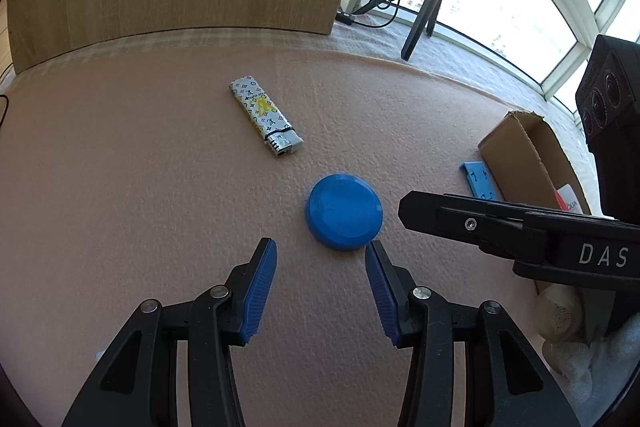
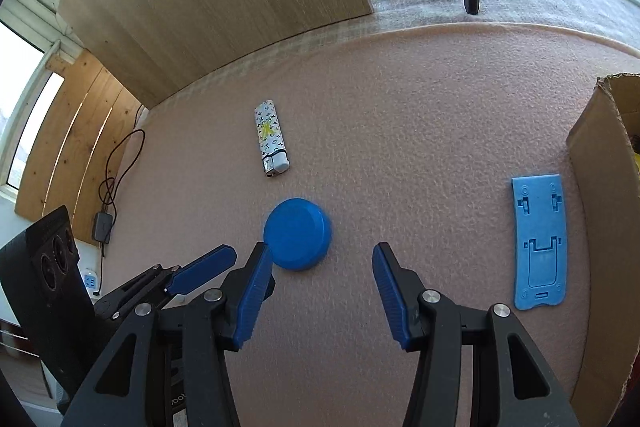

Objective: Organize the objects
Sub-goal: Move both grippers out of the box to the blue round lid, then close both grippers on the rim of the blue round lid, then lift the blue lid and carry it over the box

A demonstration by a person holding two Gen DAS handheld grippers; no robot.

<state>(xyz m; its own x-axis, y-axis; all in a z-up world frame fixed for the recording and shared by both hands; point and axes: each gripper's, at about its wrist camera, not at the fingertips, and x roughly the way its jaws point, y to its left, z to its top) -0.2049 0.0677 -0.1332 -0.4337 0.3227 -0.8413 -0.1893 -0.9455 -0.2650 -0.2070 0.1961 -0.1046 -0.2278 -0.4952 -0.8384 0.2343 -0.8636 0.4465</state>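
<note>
In the left wrist view, your left claw is wide open and empty, the blue lid just beyond its tips. In the right wrist view, your right claw is also spread and empty, its left finger beside the lid. It looks light, stiff and smooth; grip across its rim.

Mat layout
Lighter lies far of the disc; stand lies right, just beside the box at the right edge.
</note>
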